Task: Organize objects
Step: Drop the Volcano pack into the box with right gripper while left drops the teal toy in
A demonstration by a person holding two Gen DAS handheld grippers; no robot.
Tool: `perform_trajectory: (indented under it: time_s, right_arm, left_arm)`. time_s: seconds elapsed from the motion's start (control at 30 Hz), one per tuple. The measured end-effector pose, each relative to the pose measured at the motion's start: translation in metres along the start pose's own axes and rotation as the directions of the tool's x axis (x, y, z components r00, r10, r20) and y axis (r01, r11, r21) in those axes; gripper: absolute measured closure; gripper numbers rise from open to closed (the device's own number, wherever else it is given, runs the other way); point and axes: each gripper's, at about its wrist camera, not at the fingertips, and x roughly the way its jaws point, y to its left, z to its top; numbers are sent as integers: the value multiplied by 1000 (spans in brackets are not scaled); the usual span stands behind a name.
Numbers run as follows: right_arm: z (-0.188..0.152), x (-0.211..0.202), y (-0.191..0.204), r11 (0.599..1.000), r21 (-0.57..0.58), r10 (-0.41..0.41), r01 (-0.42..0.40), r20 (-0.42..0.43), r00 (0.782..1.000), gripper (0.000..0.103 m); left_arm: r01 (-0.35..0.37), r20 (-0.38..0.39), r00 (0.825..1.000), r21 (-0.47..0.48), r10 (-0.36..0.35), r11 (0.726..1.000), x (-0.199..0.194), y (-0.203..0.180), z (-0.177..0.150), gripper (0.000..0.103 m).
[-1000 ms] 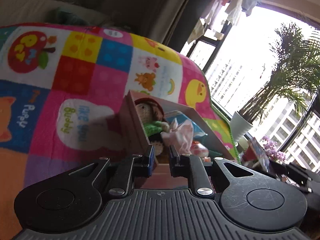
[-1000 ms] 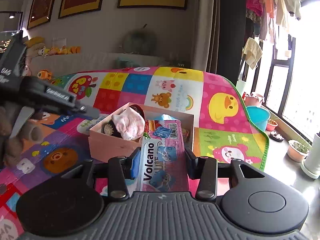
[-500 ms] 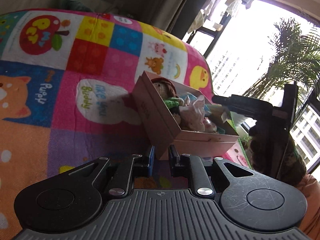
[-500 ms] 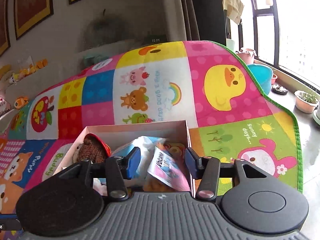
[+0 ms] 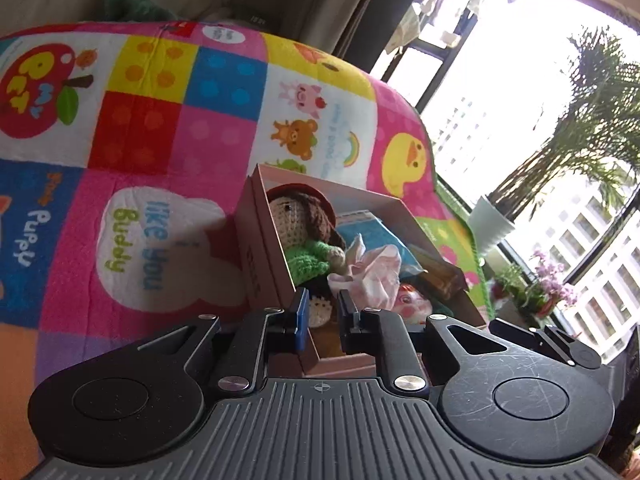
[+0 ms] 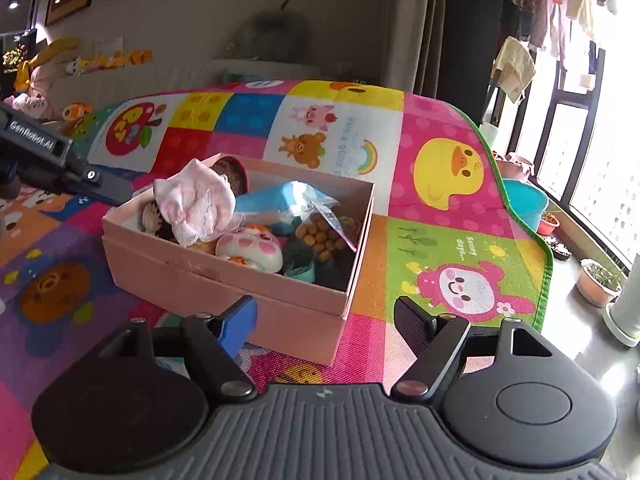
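Observation:
A pink box (image 6: 224,276) stands on the colourful play mat (image 6: 448,176). It holds a crocheted doll (image 5: 308,236), a pink cloth (image 6: 196,204), a blue packet (image 6: 272,200), a snack bag (image 6: 324,232) and a round pink-and-white toy (image 6: 250,250). My right gripper (image 6: 324,320) is open and empty, just in front of the box's near corner. My left gripper (image 5: 323,312) hangs over the box's near edge with its jaws nearly closed and nothing between them. The box also shows in the left wrist view (image 5: 260,256). The left gripper's body shows at the left of the right wrist view (image 6: 52,160).
The mat ends in a green border (image 6: 548,264) at the right, with bare floor, a teal basin (image 6: 524,200) and plant pots (image 6: 600,284) beyond it by the window. Plush toys (image 6: 52,68) sit along the far wall.
My right gripper let go of the snack bag into the box, opened wide and drew back. My left gripper moved closer over the box's near edge.

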Motion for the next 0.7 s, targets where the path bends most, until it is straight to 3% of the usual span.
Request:
perform_trajectory:
  time_s: [0.13, 0.2, 0.3, 0.47, 0.7]
  right_arm:
    - [-3, 11, 3, 999, 13, 30, -29, -13, 999, 30]
    - [-3, 16, 5, 999, 13, 32, -32, -19, 999, 30]
    - [-4, 18, 8, 999, 6, 37, -37, -25, 999, 31]
    - [1, 21, 17, 999, -8, 34, -35, -38, 999, 32]
    - [18, 39, 47, 997, -36, 71, -73, -49, 996, 32]
  left_arm:
    - [-116, -48, 992, 30, 117, 993, 10, -6, 7, 86]
    - [-134, -64, 989, 36, 136, 990, 12, -6, 5, 86]
    - [-146, -82, 985, 74, 152, 986, 14, -6, 0, 73]
    - [-193, -81, 978, 25, 194, 981, 14, 13, -2, 43]
    - [-267, -5, 964, -101, 268, 958, -10, 60, -9, 20]
